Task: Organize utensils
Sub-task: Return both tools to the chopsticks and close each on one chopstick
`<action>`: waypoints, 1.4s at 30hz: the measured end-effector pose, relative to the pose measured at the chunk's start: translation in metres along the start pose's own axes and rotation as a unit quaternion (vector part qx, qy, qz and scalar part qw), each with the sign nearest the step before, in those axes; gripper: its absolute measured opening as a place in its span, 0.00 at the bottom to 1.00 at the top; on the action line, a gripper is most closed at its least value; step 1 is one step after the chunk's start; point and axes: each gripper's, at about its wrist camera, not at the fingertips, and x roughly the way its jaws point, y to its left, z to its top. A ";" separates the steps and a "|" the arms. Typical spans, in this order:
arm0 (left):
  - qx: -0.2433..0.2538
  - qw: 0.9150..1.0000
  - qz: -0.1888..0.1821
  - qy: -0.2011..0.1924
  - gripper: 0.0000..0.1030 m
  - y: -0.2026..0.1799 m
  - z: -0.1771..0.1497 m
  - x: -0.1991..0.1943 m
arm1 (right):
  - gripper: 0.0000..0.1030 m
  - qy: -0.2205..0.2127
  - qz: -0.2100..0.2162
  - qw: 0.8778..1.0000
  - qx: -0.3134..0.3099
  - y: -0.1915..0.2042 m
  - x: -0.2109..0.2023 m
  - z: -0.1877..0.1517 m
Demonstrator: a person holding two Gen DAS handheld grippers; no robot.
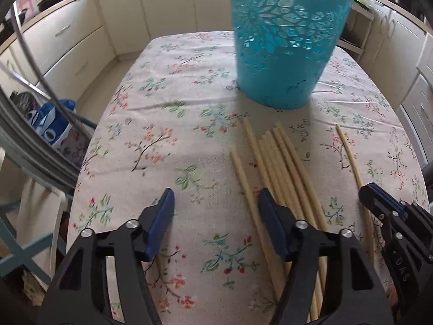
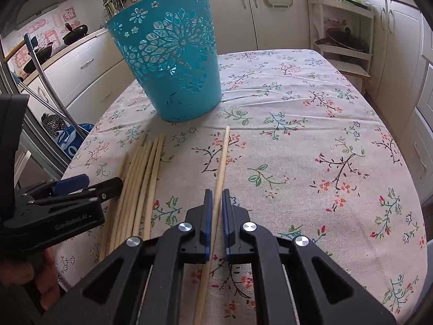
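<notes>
Free room and obstacles on the floral tablecloth (image 2: pixel 311 124). The teal basket (image 2: pixel 173 62) stands upright at 11 o'clock in the right wrist view, blocking the far middle. A bundle of chopsticks (image 2: pixel 140 178) lies at 9 o'clock, the left gripper (image 2: pixel 89 184) over its near end. A single chopstick (image 2: pixel 220 168) runs toward 12 between the narrowly parted fingers of the right gripper (image 2: pixel 215 211). From 1 to 4 o'clock, bare cloth gives open passage.

Matte black plastic left gripper (image 1: pixel 215 205) and right gripper (image 2: pixel 215 203): blue-padded jaws, silver pivot screws, "GenRoboLAI" lettering.
</notes>
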 end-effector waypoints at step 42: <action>0.121 0.989 -0.090 0.007 0.05 -0.010 0.010 0.000 | 0.06 0.017 -0.033 0.999 -0.037 0.007 0.018 0.017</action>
